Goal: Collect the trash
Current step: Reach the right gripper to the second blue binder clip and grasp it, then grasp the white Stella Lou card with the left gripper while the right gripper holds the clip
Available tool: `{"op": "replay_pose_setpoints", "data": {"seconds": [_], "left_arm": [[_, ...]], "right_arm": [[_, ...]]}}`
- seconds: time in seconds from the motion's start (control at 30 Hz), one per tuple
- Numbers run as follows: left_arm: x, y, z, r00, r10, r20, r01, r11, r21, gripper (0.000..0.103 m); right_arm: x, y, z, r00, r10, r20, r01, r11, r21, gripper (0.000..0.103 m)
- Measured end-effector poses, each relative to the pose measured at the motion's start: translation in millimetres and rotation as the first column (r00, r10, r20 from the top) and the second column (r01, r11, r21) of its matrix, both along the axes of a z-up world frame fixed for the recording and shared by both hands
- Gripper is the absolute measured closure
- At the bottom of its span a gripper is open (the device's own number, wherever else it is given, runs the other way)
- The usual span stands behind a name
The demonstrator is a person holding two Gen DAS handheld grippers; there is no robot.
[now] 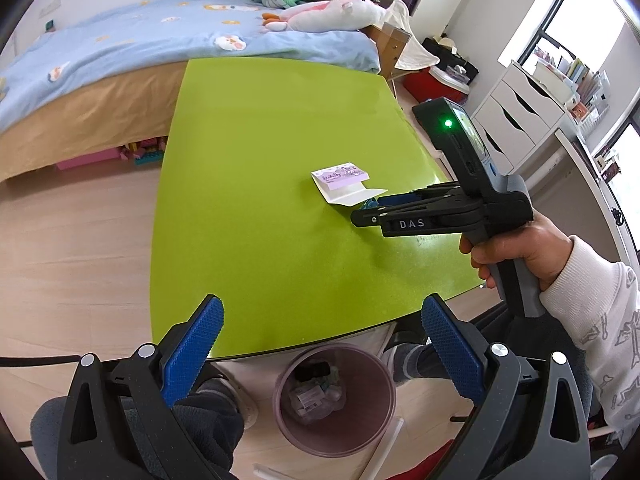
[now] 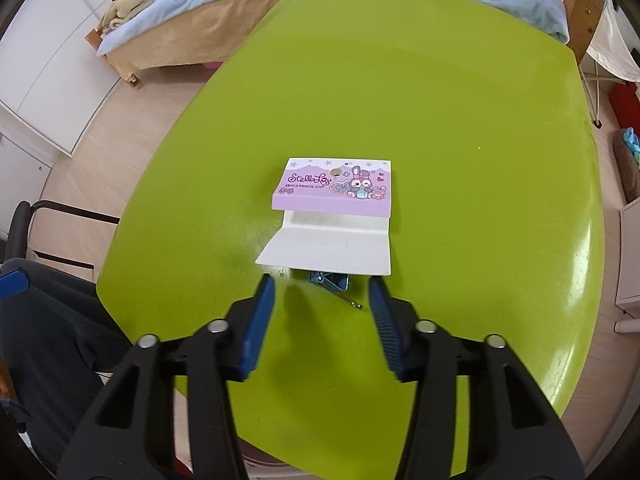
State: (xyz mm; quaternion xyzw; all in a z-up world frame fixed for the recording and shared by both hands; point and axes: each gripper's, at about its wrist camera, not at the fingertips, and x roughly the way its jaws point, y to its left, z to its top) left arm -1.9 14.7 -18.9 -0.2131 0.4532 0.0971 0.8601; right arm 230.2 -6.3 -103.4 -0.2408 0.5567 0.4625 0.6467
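pencil-cap box (image 2: 334, 190) flat, long axis L-R, flap toward R gripper (image 2: 322, 296) | jaws part-open, empty

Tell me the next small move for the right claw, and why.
Probably ease the right claw forward and down so its pads straddle the small blue thing at the white flap of the purple box, then close. The pads stand apart with nothing pressed between them, just short of it, and the bin waits under the table edge.
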Motion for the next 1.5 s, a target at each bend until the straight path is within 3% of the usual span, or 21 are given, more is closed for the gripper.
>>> {"op": "replay_pose_setpoints", "data": {"seconds": [0.2, 0.33, 0.67, 0.97, 1.5], "left_arm": [[-0.3, 0.1, -0.2, 1.000, -0.006, 0.001, 0.006, 1.000, 0.002, 0.008], [1.1, -0.9, -1.0, 1.000, -0.010, -0.001, 0.010, 1.000, 0.004, 0.008], [23.1, -10.5, 3.6, 0.997, -0.075, 0.003, 0.075, 0.996, 0.043, 0.008], [71.8, -18.4, 3.7, 0.982, -0.190, -0.023, 0.191, 0.974, 0.122, 0.008], [151.9, -27.0, -45.8, 0.925, -0.339, -0.172, 0.373, 0.898, 0.234, 0.008]], "right_arm": [[3.1, 1.6, -1.9, 1.000, -0.007, 0.001, 0.007, 1.000, 0.002, 0.084], [3.0, -1.6, 0.7, 1.000, -0.010, -0.001, 0.010, 1.000, 0.015, 0.087], [1.4, -28.9, 24.6, 0.998, -0.057, 0.002, 0.056, 0.996, 0.067, 0.087], [3.6, -63.0, 44.9, 0.995, -0.099, 0.004, 0.098, 0.991, 0.090, 0.087], [16.8, -92.5, 47.3, 0.987, -0.160, -0.018, 0.161, 0.983, 0.085, 0.087]]}}
